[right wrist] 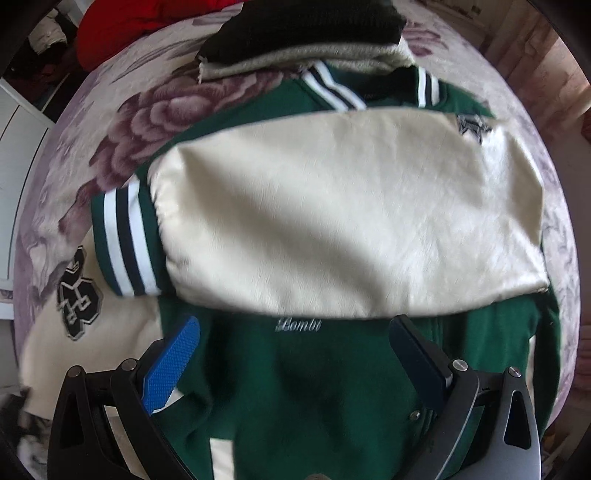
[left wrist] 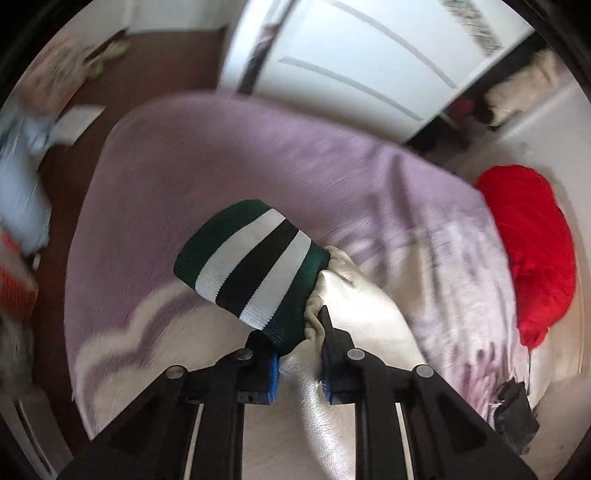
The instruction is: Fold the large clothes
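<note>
A green varsity jacket (right wrist: 314, 391) with cream sleeves lies front-up on the bed. One cream sleeve (right wrist: 351, 214) is folded across its chest, its striped cuff (right wrist: 125, 236) to the left. My right gripper (right wrist: 295, 362) hangs open over the green body, nothing between its fingers. In the left wrist view, my left gripper (left wrist: 295, 336) is shut on the other cream sleeve (left wrist: 354, 306) just behind its green, white and black cuff (left wrist: 251, 262), holding it above the bed. That sleeve with a black patch (right wrist: 77, 295) shows at the left of the right wrist view.
A lilac flowered bedspread (left wrist: 221, 166) covers the bed. A red garment (left wrist: 532, 251) lies near one edge. Stacked black and grey clothes (right wrist: 306, 33) sit beyond the jacket's collar. A white wardrobe door (left wrist: 351, 55) and brown floor (left wrist: 147, 74) lie past the bed.
</note>
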`<action>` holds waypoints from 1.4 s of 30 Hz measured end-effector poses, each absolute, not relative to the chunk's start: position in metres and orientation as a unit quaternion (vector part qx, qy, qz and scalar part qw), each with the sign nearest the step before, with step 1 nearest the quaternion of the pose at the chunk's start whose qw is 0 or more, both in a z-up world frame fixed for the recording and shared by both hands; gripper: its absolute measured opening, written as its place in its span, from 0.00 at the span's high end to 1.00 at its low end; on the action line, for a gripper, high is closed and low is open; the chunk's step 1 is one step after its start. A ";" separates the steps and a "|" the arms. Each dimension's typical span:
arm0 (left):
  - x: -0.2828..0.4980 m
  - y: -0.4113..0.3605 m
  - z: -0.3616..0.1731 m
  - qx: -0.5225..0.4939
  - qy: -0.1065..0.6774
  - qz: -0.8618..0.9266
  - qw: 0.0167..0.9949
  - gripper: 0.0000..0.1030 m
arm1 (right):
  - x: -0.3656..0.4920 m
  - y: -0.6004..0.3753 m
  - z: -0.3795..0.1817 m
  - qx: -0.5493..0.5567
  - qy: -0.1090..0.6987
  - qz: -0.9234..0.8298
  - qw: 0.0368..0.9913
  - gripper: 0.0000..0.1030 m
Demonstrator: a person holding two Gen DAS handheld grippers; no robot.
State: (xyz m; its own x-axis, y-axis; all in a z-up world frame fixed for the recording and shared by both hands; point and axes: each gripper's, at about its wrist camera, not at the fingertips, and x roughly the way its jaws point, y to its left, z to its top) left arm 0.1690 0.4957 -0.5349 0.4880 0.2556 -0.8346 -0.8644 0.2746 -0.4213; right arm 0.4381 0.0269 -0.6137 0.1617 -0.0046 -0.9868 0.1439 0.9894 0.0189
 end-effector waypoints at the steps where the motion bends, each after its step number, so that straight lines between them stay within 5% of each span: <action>1: 0.180 0.500 -0.523 -0.455 0.324 0.378 0.739 0.87 | 0.441 0.025 -0.612 0.048 0.642 -0.056 0.763 0.00; 7: 0.221 0.504 -0.472 -0.412 0.306 0.351 0.783 0.87 | 0.480 0.028 -0.618 0.016 0.621 -0.078 0.780 0.00; 12: 0.247 0.475 -0.429 -0.360 0.300 0.330 0.819 0.87 | 0.511 0.026 -0.681 0.028 0.704 -0.052 0.708 0.00; 22: 0.344 0.256 -0.320 -0.166 0.302 0.197 0.918 0.87 | 0.471 -0.091 -0.616 0.166 0.662 -0.026 0.731 0.00; 32: 0.426 -0.085 -0.407 -0.053 0.424 -0.043 0.903 0.88 | 0.407 -0.301 -0.624 0.261 0.652 -0.140 0.698 0.00; 42: 0.433 -0.246 -0.512 0.031 0.548 -0.099 0.830 0.84 | 0.349 -0.434 -0.641 0.313 0.642 -0.190 0.673 0.00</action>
